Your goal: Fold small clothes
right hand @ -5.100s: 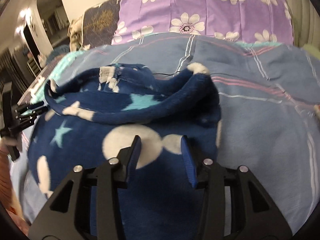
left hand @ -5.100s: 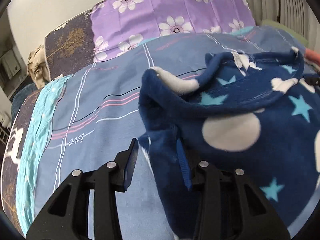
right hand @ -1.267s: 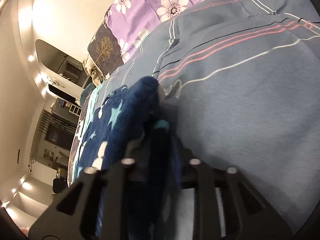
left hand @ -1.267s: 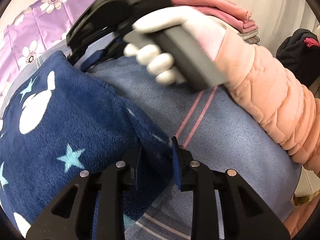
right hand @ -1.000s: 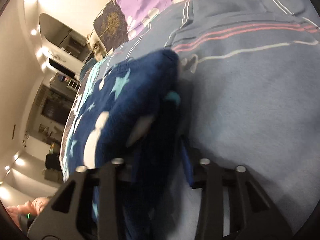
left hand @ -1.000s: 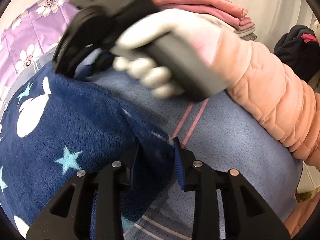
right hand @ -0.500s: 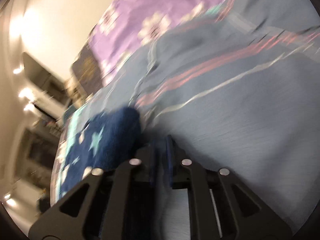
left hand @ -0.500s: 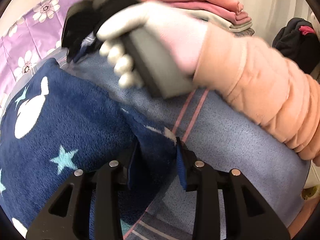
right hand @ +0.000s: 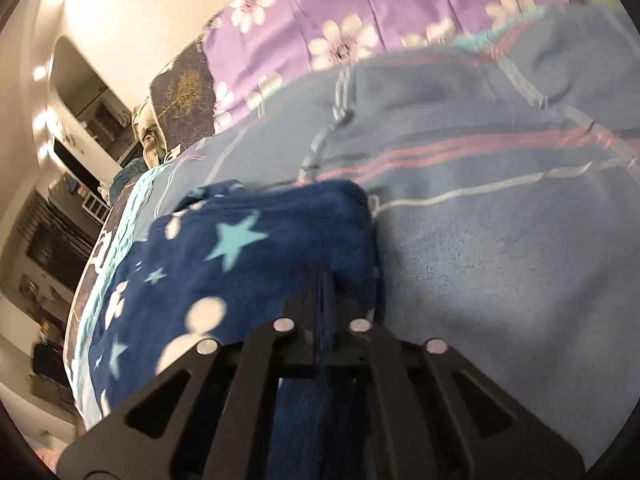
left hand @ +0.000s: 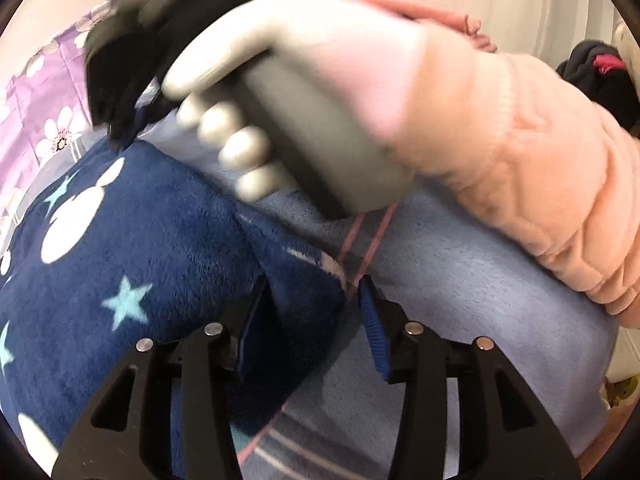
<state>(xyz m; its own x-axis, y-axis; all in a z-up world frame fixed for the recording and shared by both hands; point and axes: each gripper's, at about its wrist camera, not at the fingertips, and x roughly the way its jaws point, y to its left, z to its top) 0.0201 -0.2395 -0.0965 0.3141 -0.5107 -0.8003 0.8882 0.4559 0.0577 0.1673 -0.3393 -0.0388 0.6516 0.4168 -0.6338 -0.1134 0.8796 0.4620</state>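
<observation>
Both corners of the navy fleece garment with stars and white blobs (left hand: pixel 132 240) now lie down on the blue striped bedspread (left hand: pixel 460 288), where five seconds ago its top edge stood rumpled. The left gripper (left hand: pixel 312 312) has spread its jaws, the cloth corner loose between them (half a second ago they sat closer on it). The right gripper (right hand: pixel 326 304) has its jaws together on a thin fold. I judge this fold laid, with release next.

No readable text, though blur may hide small print on the bedsheet (right hand: pixel 500 240).
</observation>
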